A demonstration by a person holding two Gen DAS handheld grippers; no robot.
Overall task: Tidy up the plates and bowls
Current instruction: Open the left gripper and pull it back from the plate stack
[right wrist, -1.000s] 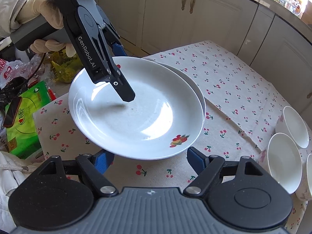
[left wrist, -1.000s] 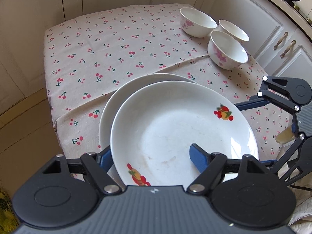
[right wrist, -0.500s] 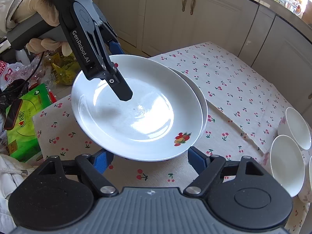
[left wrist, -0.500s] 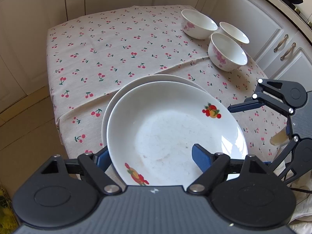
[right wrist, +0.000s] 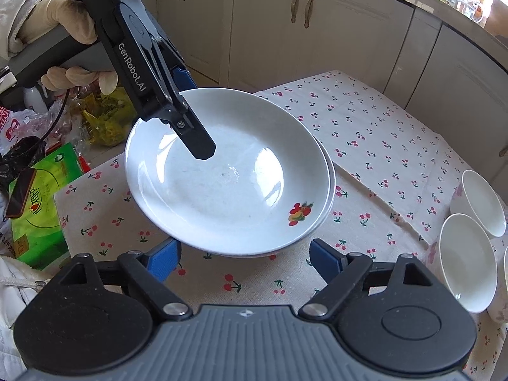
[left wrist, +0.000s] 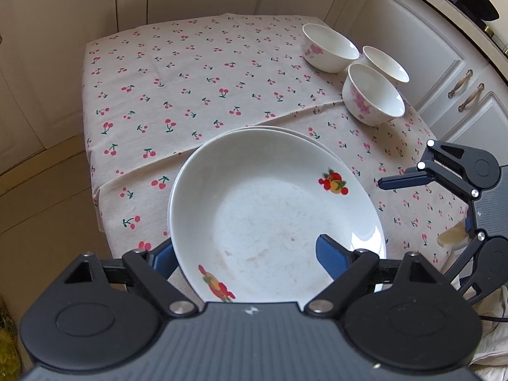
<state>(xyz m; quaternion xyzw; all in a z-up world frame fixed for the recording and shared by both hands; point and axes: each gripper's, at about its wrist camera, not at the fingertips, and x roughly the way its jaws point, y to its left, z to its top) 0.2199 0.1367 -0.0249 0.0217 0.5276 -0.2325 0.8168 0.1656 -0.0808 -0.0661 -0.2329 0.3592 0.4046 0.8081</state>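
Observation:
My left gripper (left wrist: 247,254) is shut on the near rim of a white plate with fruit prints (left wrist: 273,209), one finger above and one below it. It holds the plate just over a second white plate (left wrist: 304,135) lying on the cherry tablecloth, almost lined up with it. In the right wrist view the held plate (right wrist: 228,174) hides most of the lower plate (right wrist: 330,181), and the left gripper's upper finger (right wrist: 197,143) lies inside the held plate. My right gripper (right wrist: 244,254) is open and empty, just in front of the plates. Three white bowls (left wrist: 374,98) stand at the far right.
The cherry tablecloth (left wrist: 190,89) covers a small table with cabinets around it. Green bags and clutter (right wrist: 38,197) lie off the table's edge in the right wrist view. The bowls also show at the right of the right wrist view (right wrist: 466,247).
The held plate has moved over the lower plate and come down closer to it, now nearly covering it. My right gripper has stayed open in front.

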